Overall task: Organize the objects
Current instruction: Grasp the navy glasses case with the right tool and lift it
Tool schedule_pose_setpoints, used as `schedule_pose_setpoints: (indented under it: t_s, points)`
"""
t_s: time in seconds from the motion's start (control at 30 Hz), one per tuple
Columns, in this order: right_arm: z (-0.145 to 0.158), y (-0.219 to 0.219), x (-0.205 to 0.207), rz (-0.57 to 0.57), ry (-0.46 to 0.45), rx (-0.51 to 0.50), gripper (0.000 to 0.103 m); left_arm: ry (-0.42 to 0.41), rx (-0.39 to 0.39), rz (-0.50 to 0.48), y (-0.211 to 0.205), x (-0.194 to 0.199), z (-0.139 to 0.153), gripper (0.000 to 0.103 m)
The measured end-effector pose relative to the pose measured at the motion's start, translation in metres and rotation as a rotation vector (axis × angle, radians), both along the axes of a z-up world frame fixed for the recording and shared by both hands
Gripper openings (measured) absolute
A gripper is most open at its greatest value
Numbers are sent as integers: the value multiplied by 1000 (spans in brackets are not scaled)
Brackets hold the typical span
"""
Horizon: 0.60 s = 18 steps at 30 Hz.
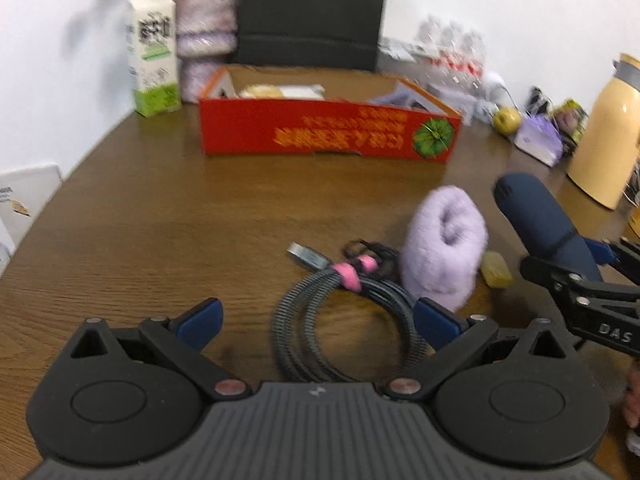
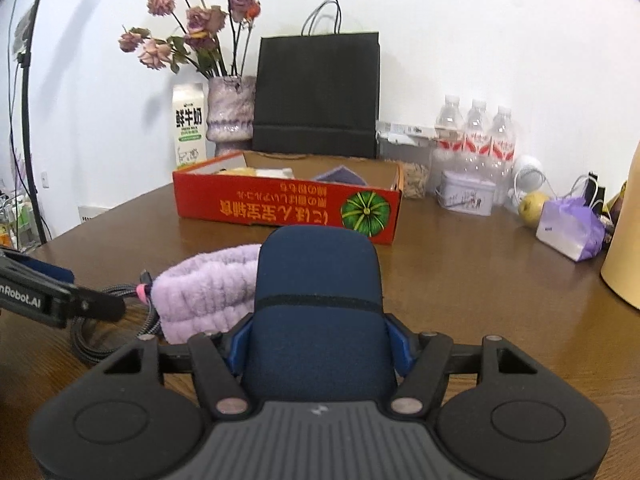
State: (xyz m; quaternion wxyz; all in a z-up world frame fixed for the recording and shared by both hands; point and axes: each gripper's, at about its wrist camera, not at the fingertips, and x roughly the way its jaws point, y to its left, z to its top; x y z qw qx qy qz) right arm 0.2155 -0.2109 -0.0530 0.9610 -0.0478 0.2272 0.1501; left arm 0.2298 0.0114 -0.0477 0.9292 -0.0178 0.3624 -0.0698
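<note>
My right gripper (image 2: pixel 320 344) is shut on a navy blue rounded case (image 2: pixel 318 280), which it holds above the brown table; the left wrist view shows the case (image 1: pixel 536 216) at the right. My left gripper (image 1: pixel 318 316) is open, its blue pads on either side of a coiled black braided cable (image 1: pixel 344 320) with a pink tie, not touching it. A fluffy lilac headband (image 1: pixel 444 240) lies just right of the cable, with a small yellow item (image 1: pixel 496 268) beside it. The open red cardboard box (image 1: pixel 328 132) stands further back and holds a few things.
Along the wall stand a milk carton (image 2: pixel 189 128), a vase of dried roses (image 2: pixel 231 112), a black paper bag (image 2: pixel 318 96), water bottles (image 2: pixel 476 136) and a lilac tin (image 2: pixel 466 196). A yellow fruit (image 2: pixel 532 208), a purple packet (image 2: pixel 570 232) and a cream flask (image 1: pixel 604 136) crowd the right side.
</note>
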Motion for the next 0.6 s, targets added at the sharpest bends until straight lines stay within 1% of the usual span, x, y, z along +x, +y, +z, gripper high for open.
schedule_pose_setpoints:
  t_s: [0.1,0.2,0.27,0.47,0.6]
  points:
    - [2,-1,-2,4,-15,8,65,38,7,-44,-9,7,-2,103]
    - [3,-2,-4,5,-25,19,65,103,24,-56,-17,17,-9,103]
    - [3,-3,-6,7,-35,23,65,143,16,-62,-18,23,-11,103]
    - [4,-3,-9,20,-49,27,65,151,51,-72,-25,24,-11,103]
    - [4,-3,-11,20,-55,31,65,163,107,-63,-26,26,-14,103]
